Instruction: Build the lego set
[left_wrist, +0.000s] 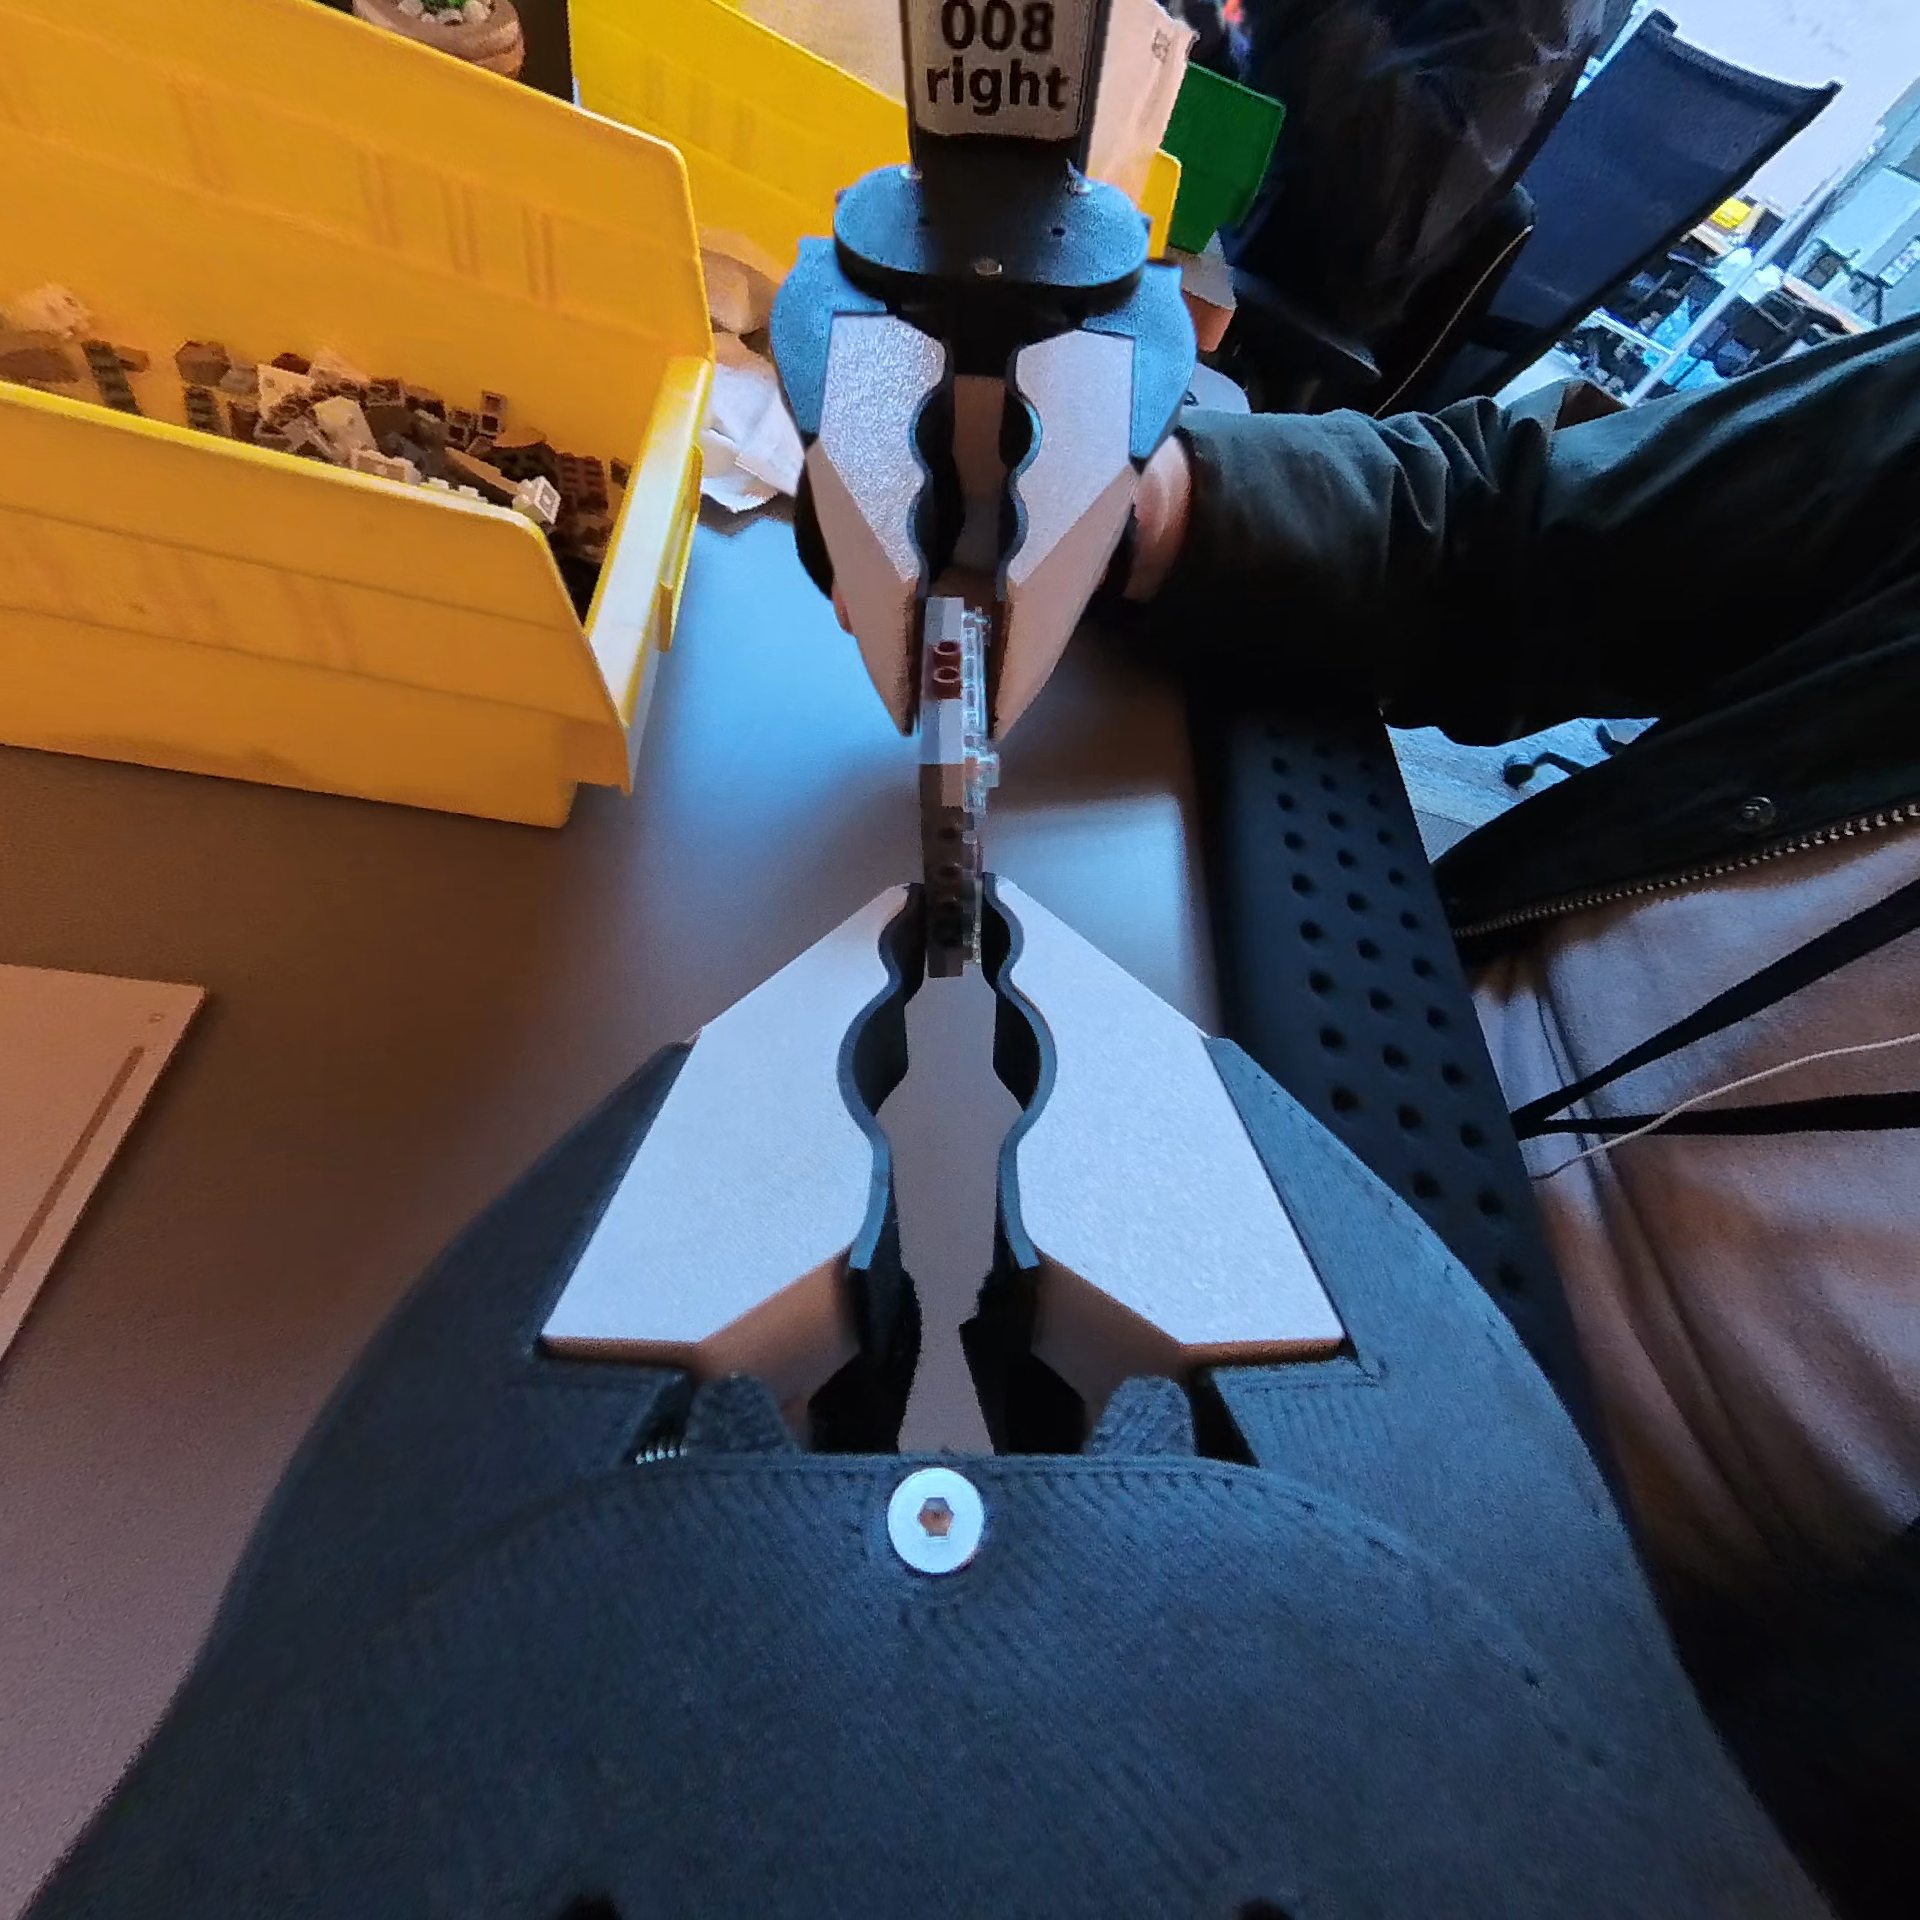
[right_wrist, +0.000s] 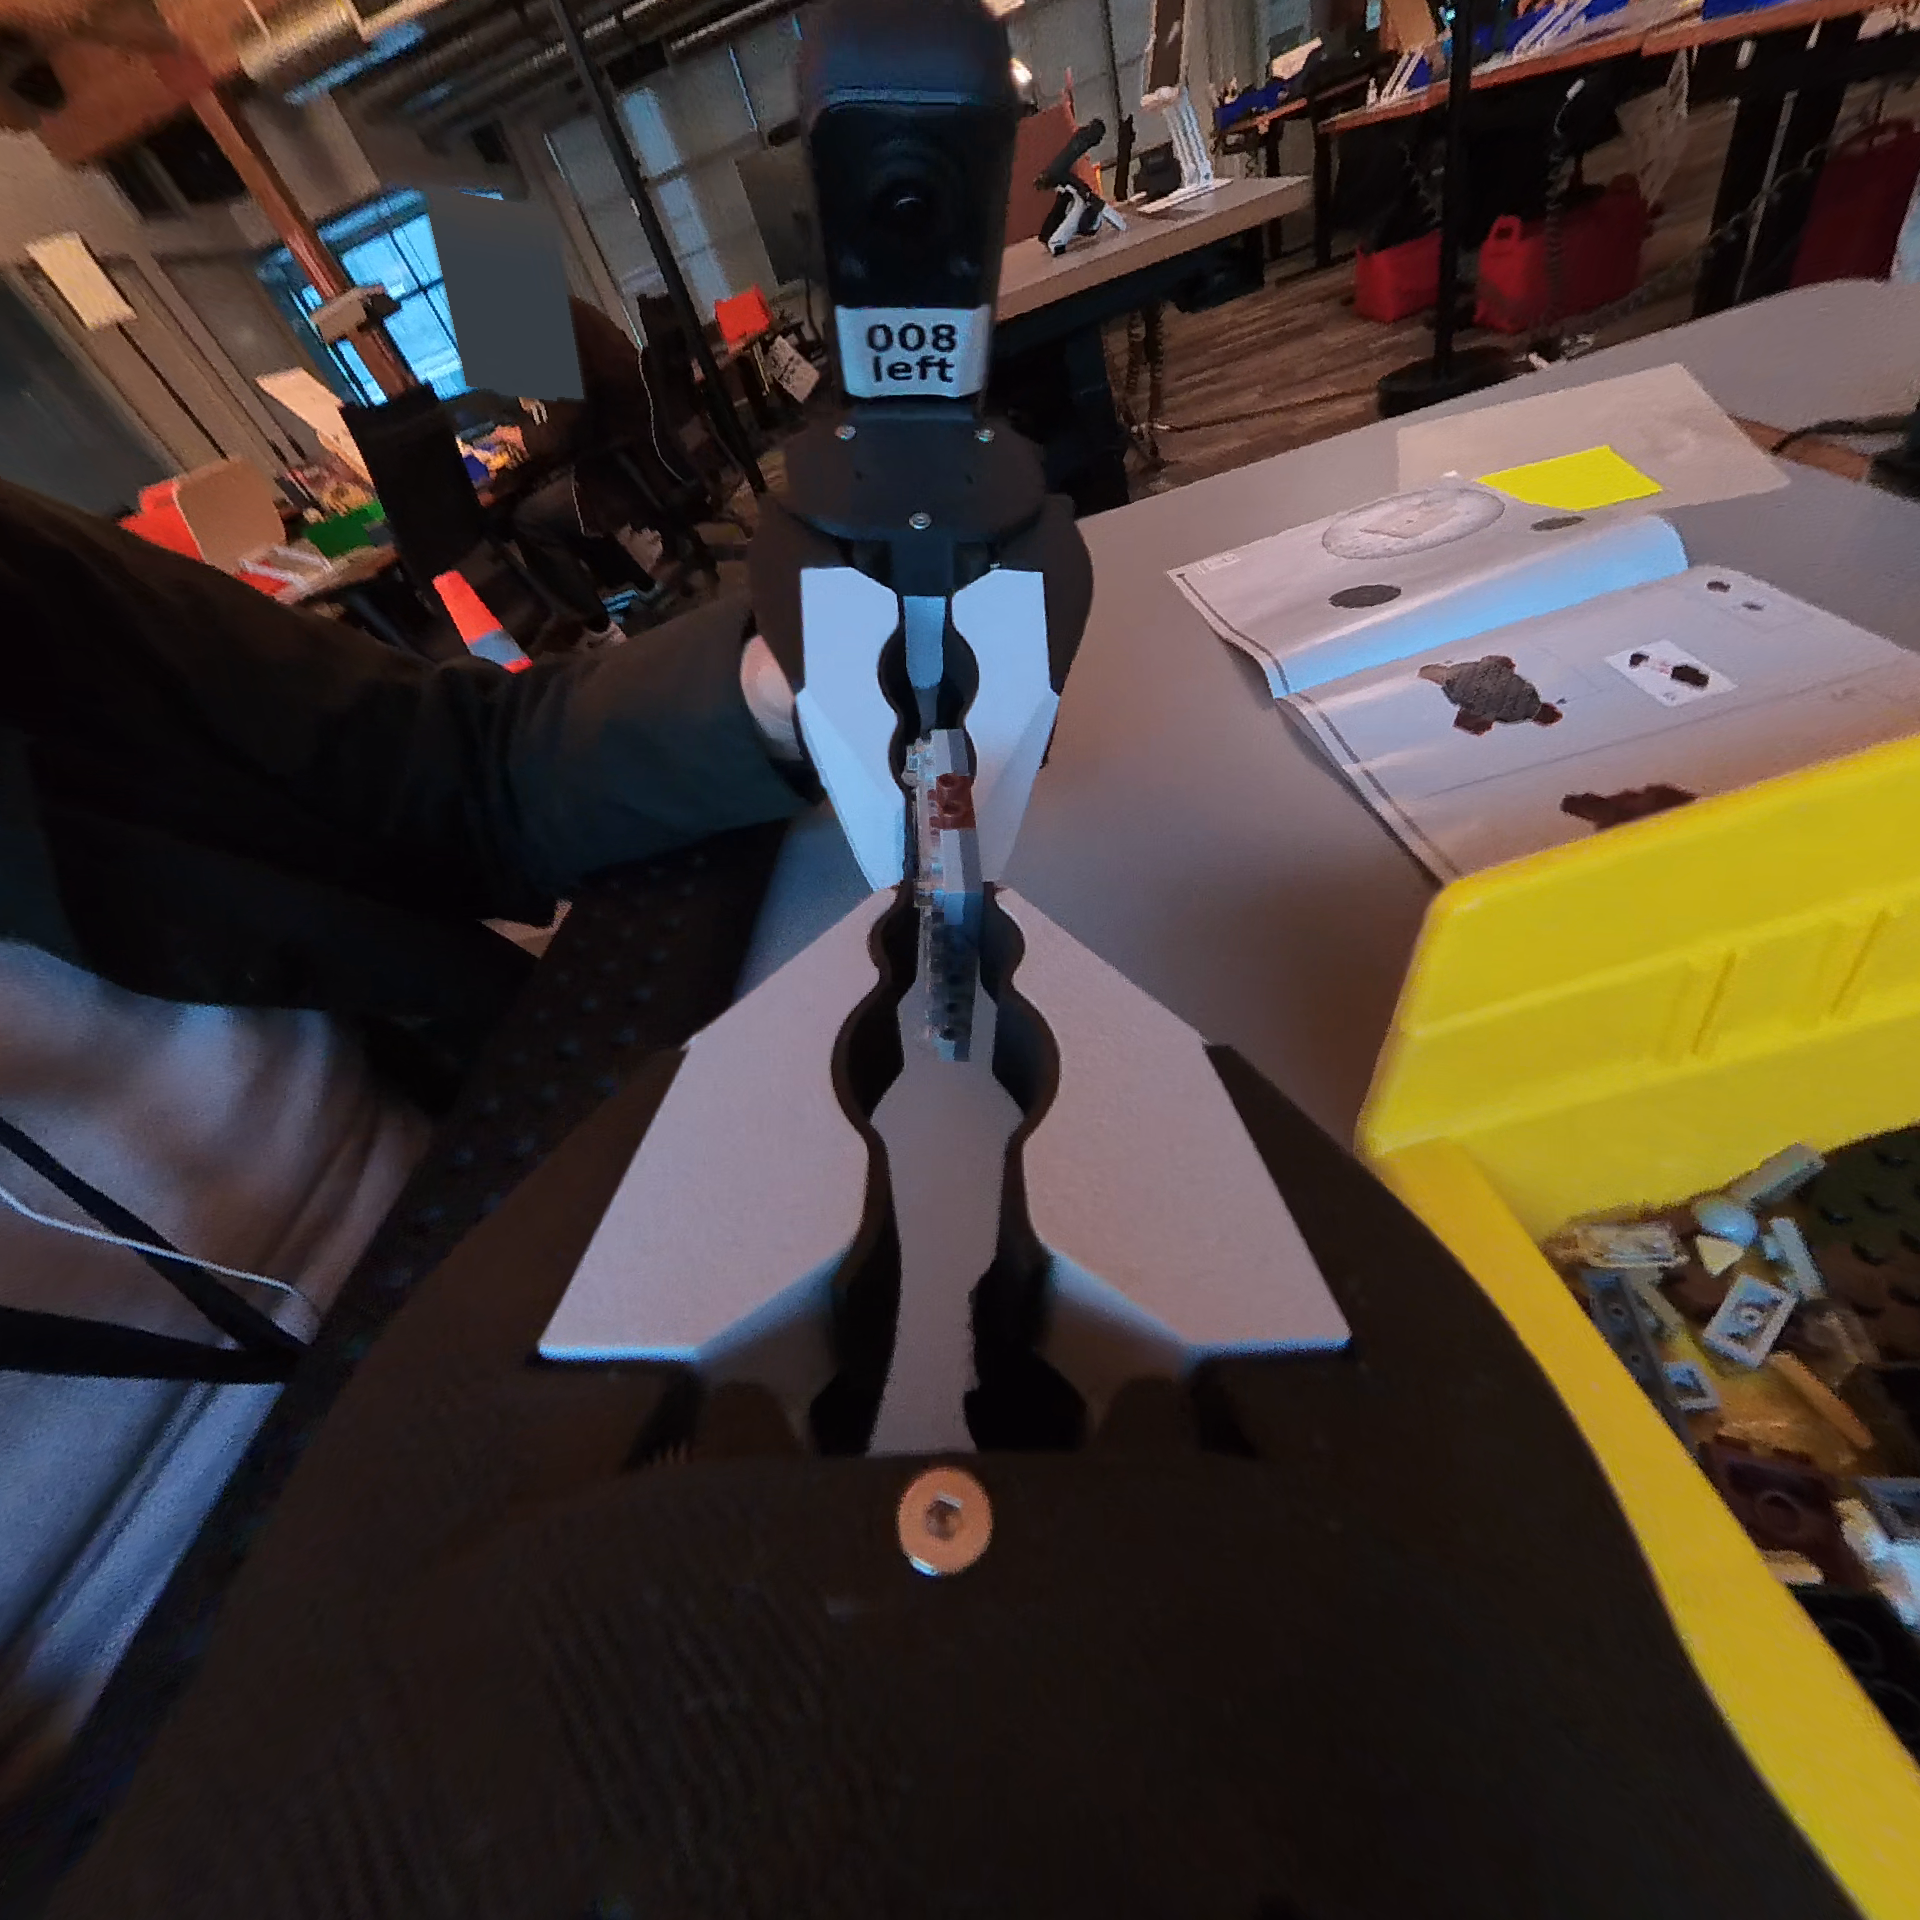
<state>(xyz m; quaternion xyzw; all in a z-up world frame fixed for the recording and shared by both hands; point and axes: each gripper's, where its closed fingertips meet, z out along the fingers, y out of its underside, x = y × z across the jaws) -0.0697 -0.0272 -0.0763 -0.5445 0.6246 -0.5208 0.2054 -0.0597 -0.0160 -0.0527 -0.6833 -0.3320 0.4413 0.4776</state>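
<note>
left gripper (left_wrist: 945, 914): clamped on lego strip (left_wrist: 954, 790), near end | right gripper (left_wrist: 948, 717): clamped on far end | yellow bin (left_wrist: 343, 644): left

A large workshop room with windows (right_wrist: 405, 301) letting in bluish daylight at the far left. Long workbenches (right_wrist: 1143, 244) stand on a dark wood-look floor (right_wrist: 1299, 322). A grey counter (right_wrist: 1164, 748) fills the foreground, with a black mesh chair (left_wrist: 1652, 135) nearby.

workshop | long workbenches (right_wrist: 1164, 244) | yellow parts bin (left_wrist: 343, 436) | exposed ceiling pipes (right_wrist: 343, 62) | traffic cone (right_wrist: 480, 623)
</note>
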